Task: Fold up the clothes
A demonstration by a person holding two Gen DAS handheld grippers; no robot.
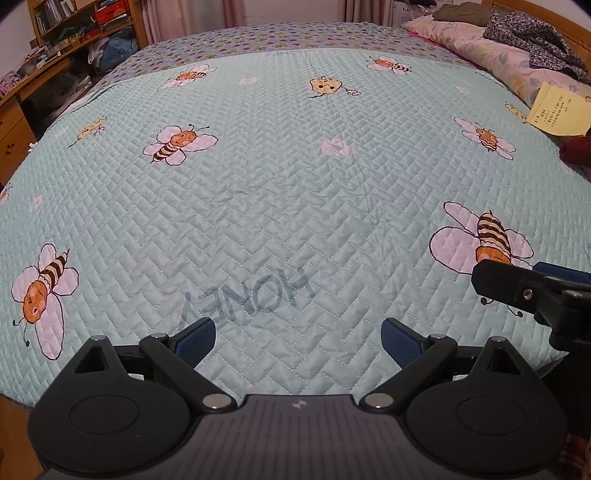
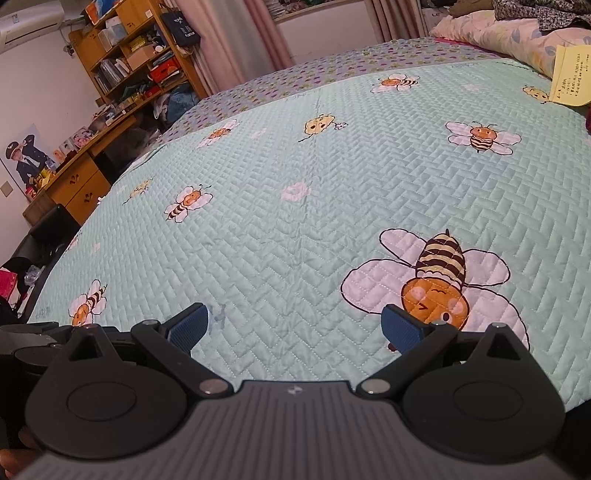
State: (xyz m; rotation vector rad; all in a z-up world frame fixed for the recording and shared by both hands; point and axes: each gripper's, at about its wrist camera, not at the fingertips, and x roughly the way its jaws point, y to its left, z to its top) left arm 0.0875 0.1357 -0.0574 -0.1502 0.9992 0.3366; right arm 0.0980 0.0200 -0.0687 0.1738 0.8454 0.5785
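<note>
Quilt (image 1: 258, 192) on bed; pillows (image 1: 491, 55) far right; shelves (image 2: 136, 55) far left.

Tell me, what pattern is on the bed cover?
Pale mint quilted bed cover printed with cartoon bees, clearest in the right wrist view.

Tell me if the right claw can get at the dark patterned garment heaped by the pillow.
Probably not from here. The right claw is open over the near edge of the bee quilt, and the dark patterned garment lies at the far corner. Nothing blocks the way; it must travel across.

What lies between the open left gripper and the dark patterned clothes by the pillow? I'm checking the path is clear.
Left wrist view: from left gripper to clothes, only bare bee-print quilt, then the pillow.
</note>
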